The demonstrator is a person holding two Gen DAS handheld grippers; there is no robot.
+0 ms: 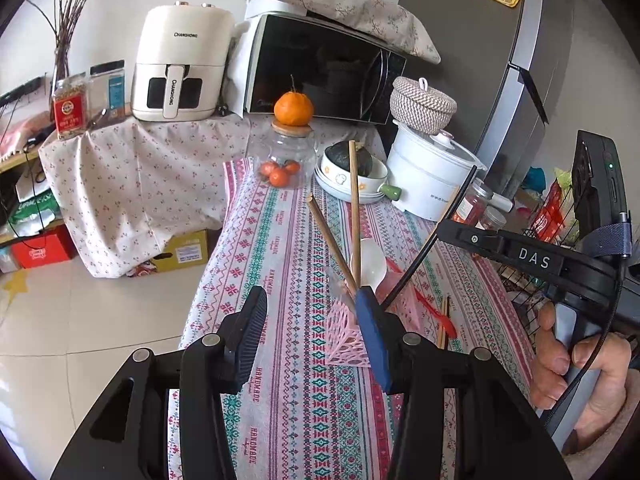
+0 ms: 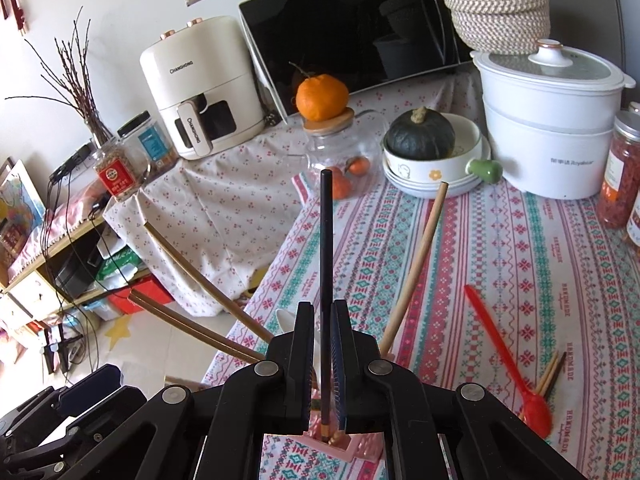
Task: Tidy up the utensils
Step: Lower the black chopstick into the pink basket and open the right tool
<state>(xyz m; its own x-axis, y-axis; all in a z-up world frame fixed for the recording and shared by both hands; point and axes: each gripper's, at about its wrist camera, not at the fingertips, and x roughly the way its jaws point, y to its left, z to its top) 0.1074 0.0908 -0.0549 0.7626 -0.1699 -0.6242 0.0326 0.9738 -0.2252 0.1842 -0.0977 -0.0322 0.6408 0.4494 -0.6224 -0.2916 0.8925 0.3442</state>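
Observation:
A pink lattice utensil holder (image 1: 344, 340) stands on the patterned tablecloth, with wooden chopsticks (image 1: 354, 200) and a white spoon (image 1: 370, 264) leaning in it. My left gripper (image 1: 312, 296) is open; its blue-padded right finger sits against the holder's side. My right gripper (image 2: 324, 308) straddles an upright black chopstick (image 2: 326, 240) with the jaws slightly apart, and the chopstick's lower end rests in the holder (image 2: 362, 450). In the left wrist view a hand holds the right gripper (image 1: 444, 226) beside that black chopstick (image 1: 432, 236). A red spoon (image 2: 504, 352) and loose chopsticks (image 2: 552, 372) lie on the table.
At the table's far end stand a glass jar (image 2: 340, 152) topped by an orange, a bowl (image 2: 432, 168) holding a dark squash, a white cooker (image 2: 548, 120) and red-filled jars (image 2: 620, 176). The table's left edge (image 1: 208, 280) drops to the floor. A wire basket (image 1: 536, 216) stands right.

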